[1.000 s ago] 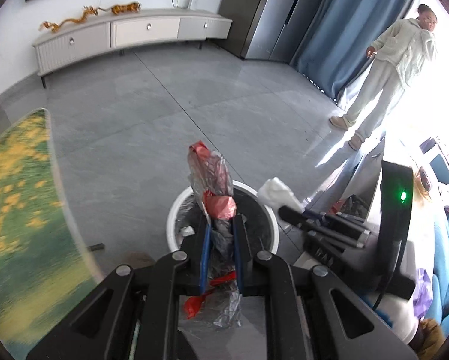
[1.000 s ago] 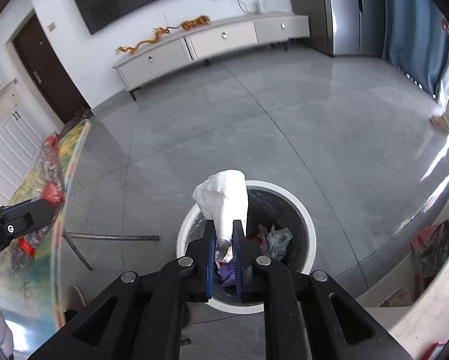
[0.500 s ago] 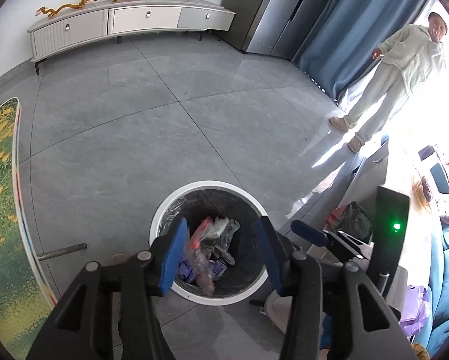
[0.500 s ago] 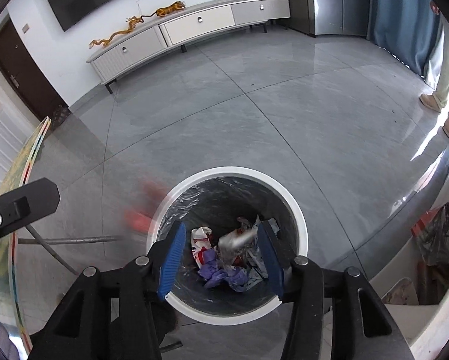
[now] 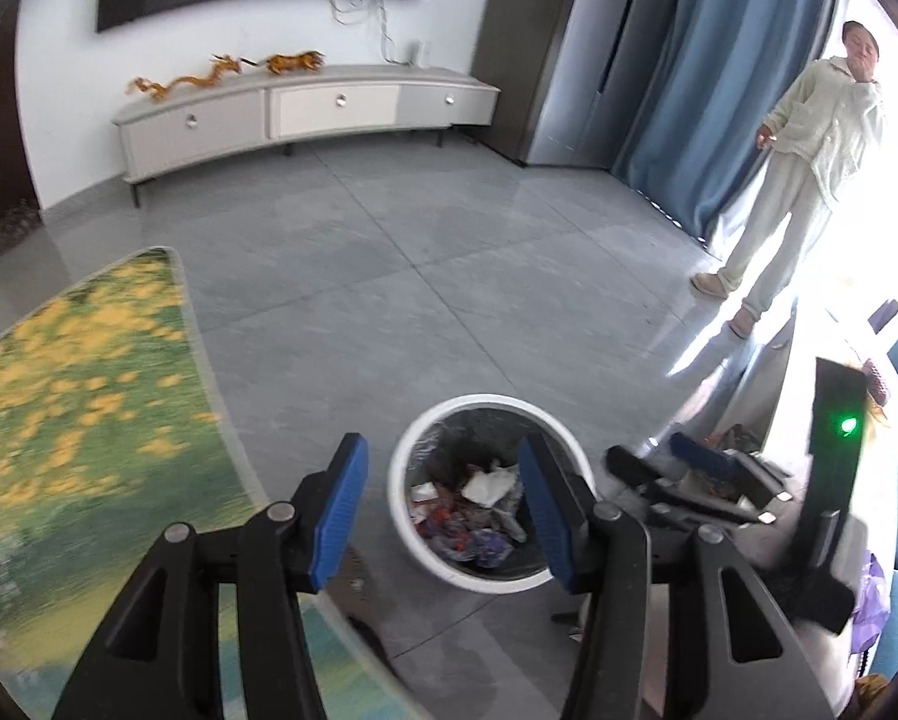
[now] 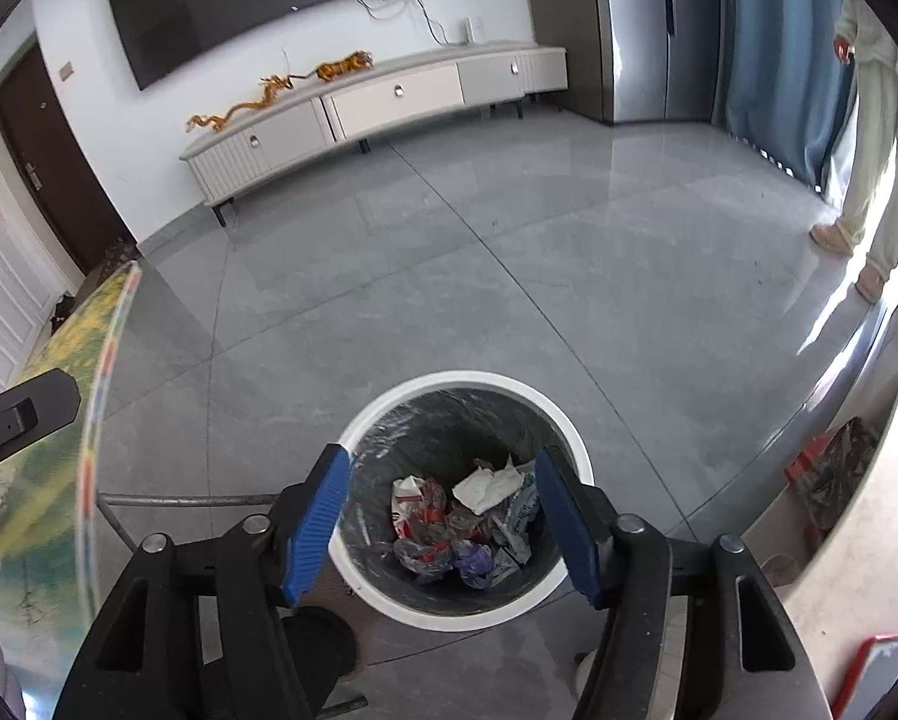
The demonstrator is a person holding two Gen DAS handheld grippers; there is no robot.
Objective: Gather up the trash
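Both claws released, empty: left gripper [image 5: 443, 510] w/ blue pads spread, right gripper [image 6: 443, 525] same, hovering over round white bin w/ grey liner [image 6: 512, 387]. Crumpled wrappers & white tissue [image 6: 488, 489] lying inside. Risk: clipping rim on pull-back, tipping bin onto grey tile floor [image 6: 449, 252].

Below you on the grey tiled floor, a round white trash bin [image 6: 362, 579] stands upright, lined with a dark plastic bag. Crumpled trash [image 6: 464, 525] lies heaped at its bottom: a white tissue [image 6: 488, 486] at 12 o'clock in the pile, a red-and-white wrapper [image 6: 410, 504] at 9 o'clock, purple scraps [image 6: 473, 561] at 6 o'clock, and clear crinkled plastic at 3 o'clock. In your left wrist view, the bin [image 5: 404, 525] shows the same litter [image 5: 470, 519].
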